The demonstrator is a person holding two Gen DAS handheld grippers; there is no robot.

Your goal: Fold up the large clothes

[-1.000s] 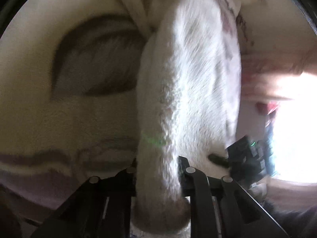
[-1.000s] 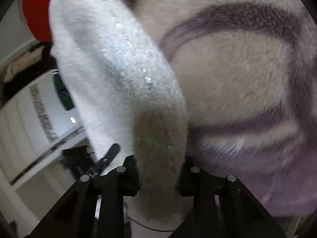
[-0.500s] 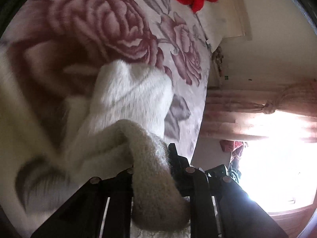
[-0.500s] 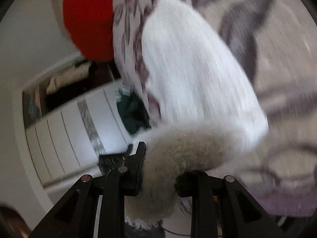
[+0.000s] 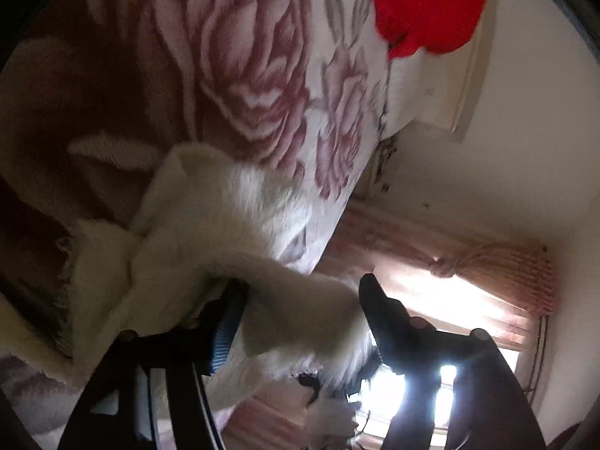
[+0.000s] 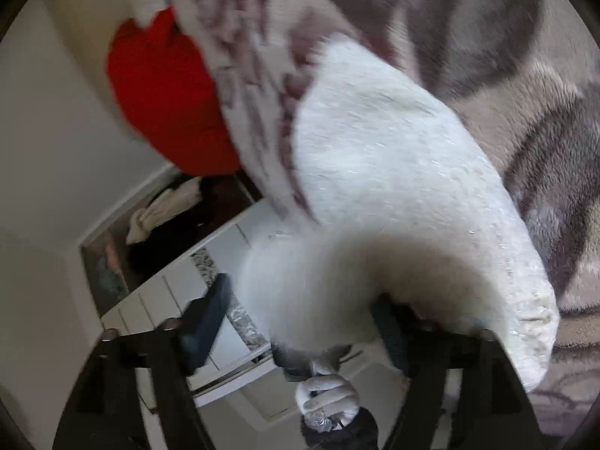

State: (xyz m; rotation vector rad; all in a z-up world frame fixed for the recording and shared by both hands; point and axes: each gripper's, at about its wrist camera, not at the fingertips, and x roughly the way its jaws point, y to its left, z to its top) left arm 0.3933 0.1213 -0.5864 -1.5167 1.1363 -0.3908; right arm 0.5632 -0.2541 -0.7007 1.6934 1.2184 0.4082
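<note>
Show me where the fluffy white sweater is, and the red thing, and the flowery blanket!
fluffy white sweater (image 6: 393, 172): right wrist view, on its broad knitted middle.
red thing (image 5: 427, 3): left wrist view, on the middle of the red fabric.
flowery blanket (image 5: 243, 56): left wrist view, on a big pink rose.

sweater: white and fuzzy, lower end runs off the bottom edge in the left view
left claw: fabric between the fingers, can't tell if it's pinched
right claw: motion blur smears the cloth there
red thing: cut off at the top
closet shelf: contents too blurry
</note>
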